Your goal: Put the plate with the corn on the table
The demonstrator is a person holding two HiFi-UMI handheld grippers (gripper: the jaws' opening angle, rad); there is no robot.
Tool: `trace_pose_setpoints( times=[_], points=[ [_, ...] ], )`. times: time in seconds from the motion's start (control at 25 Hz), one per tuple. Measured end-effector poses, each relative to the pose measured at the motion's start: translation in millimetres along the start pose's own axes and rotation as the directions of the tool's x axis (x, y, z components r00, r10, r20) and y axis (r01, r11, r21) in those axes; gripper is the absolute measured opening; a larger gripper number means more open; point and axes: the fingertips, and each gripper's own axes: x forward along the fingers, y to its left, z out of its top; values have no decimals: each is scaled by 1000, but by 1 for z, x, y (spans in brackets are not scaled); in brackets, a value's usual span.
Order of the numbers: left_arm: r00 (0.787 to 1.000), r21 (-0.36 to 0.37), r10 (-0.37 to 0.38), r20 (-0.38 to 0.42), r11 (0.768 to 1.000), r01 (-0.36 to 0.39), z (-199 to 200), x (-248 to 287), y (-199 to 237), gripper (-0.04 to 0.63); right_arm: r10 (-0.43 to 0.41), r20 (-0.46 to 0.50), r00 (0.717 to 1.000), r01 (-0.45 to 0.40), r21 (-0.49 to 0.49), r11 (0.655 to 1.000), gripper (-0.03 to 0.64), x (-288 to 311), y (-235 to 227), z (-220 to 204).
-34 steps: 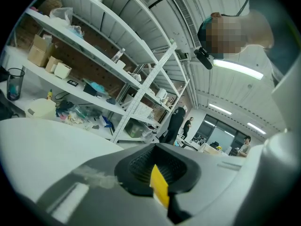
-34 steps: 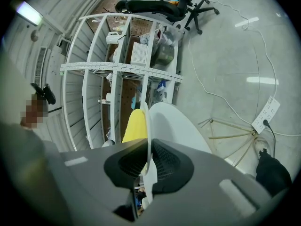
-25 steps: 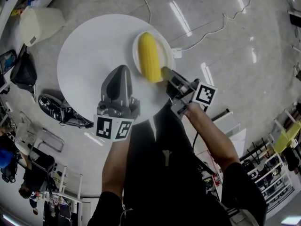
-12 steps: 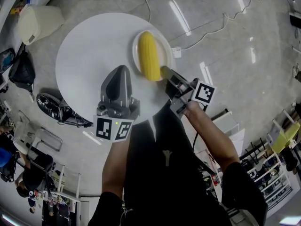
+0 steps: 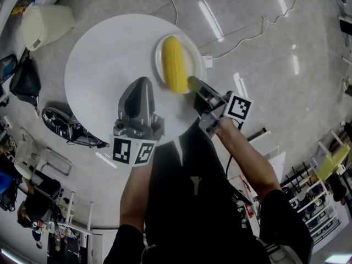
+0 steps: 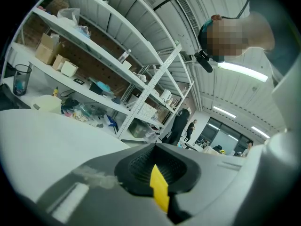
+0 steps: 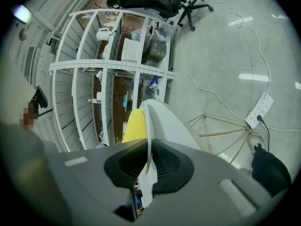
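A white plate [image 5: 193, 56] with a yellow corn cob [image 5: 174, 65] on it sits at the right edge of the round white table [image 5: 104, 54]. My right gripper [image 5: 193, 85] is shut on the plate's near rim. In the right gripper view that rim [image 7: 165, 121] runs edge-on between the black pads, and the corn [image 7: 135, 126] shows to its left. My left gripper [image 5: 141, 82] hangs over the table's near part, to the left of the plate. Its jaws are together with nothing held, and the left gripper view looks across the table top [image 6: 37, 140].
A cream bin [image 5: 47, 22] stands beyond the table at the upper left. A black bag [image 5: 25, 84] and shoes [image 5: 66, 126] lie on the floor at the left. A power strip [image 5: 207, 61] with a white cable lies just right of the plate. Shelving [image 6: 94, 65] lines the wall.
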Motion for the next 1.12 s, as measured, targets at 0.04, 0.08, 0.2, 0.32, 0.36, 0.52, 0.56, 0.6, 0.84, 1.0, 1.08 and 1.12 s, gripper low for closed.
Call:
trace_pose_setpoints(
  times=[0.04,0.08,0.2,0.32,0.36,0.52,0.56,0.6,0.84,1.0,1.08,1.12],
  points=[
    [1000,-1,1,-1,1000,-1,-1,0,0,2,-1,0,1000,1,1,1000,34,0,0,1],
    [1000,-2,3,-1,1000,-3,-1,0,1,2,-5,1,1000,5,4,1000,34,1,0,1],
    [1000,-5,5,0,1000,-5,-2,-1,1,2,-22,5,1000,22,9,1000,34,1,0,2],
    [1000,-6,3,-1,1000,-3,-1,-2,1,2,-47,10,999,47,13,999,33,2,0,3],
    [1000,-6,3,-1,1000,-3,-2,-2,1,2,-56,12,998,56,17,998,34,2,-1,3],
    [1000,-10,6,0,1000,-6,-3,-3,3,2,-117,13,993,117,22,993,40,1,-9,2],
    [1000,-11,6,-1,1000,-6,-3,-3,4,2,-130,13,991,130,29,991,43,1,-12,3],
    [1000,-11,7,-2,1000,-7,-3,-3,5,2,-135,15,991,135,36,990,43,1,-13,3],
    [1000,-9,9,-5,1000,-9,-3,-3,7,2,-150,25,988,150,21,989,43,2,-12,5],
    [1000,-11,11,-6,1000,-11,-4,-3,8,2,-140,38,989,140,-10,990,57,4,-5,6],
    [1000,-11,10,-7,1000,-10,-5,-4,7,2,-131,47,990,133,-37,990,71,5,-1,7],
    [1000,-11,10,-7,1000,-10,-4,-4,7,2,-131,51,990,133,-47,990,78,5,1,7]
  ],
)
